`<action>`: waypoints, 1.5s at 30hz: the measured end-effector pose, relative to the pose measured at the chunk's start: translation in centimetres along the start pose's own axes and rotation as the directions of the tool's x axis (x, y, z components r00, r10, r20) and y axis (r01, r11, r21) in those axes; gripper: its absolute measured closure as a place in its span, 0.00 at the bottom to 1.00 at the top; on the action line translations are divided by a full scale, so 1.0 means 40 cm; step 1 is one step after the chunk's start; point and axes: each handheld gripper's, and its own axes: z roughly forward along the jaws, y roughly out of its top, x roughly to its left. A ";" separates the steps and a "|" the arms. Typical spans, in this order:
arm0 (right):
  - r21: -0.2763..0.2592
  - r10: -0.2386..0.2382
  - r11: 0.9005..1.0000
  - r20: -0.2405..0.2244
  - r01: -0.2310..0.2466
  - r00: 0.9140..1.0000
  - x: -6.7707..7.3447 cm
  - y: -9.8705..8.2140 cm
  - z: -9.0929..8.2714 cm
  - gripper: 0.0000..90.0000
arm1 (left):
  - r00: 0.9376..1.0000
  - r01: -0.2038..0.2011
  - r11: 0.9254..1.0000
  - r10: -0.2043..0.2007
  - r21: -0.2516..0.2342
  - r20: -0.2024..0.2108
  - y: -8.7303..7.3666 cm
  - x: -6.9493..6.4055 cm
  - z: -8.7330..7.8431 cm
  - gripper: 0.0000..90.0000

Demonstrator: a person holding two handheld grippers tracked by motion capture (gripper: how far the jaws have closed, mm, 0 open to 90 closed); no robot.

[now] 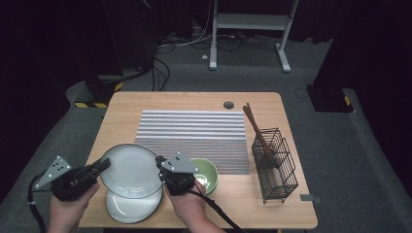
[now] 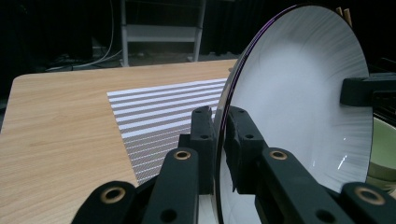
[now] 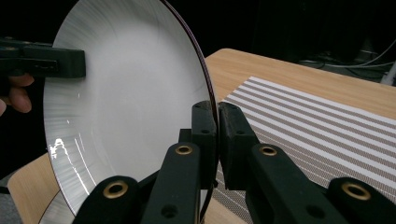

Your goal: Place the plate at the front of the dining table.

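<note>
Item in hand: white plate, dark-edged, glazed, with fine radial streaks toward the rim.
Position: held between both grippers, clear of a second white plate beneath it; rim passes through each set of jaws.
Left gripper: jaws closed on the plate's rim, one pad on each face.
Right gripper: jaws closed on the opposite rim, likewise.
Handling, judged: rigid ceramic, moderately heavy, breakable; the glaze looks slick, so a thin edge pinch could slip if the plate tilts.
Grip advice: keep hold at two opposite rim points and carry it level.
Beyond the jaws: striped placemat; green bowl just beside the right gripper; wire basket holding chopsticks.
Markings: no brand, label or lettering legible anywhere.
</note>
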 end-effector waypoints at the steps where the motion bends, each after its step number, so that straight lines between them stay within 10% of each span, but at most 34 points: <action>1: -0.003 -0.002 1.000 -0.004 0.002 1.000 -0.003 0.002 -0.001 0.95 | 1.000 -0.002 1.000 0.002 0.001 0.000 0.004 -0.002 0.000 0.91; 45: -0.082 -0.027 0.996 0.035 0.029 0.999 -0.182 0.059 -0.018 0.93 | 0.995 -0.088 0.993 0.084 -0.079 -0.062 0.102 -0.106 0.140 0.92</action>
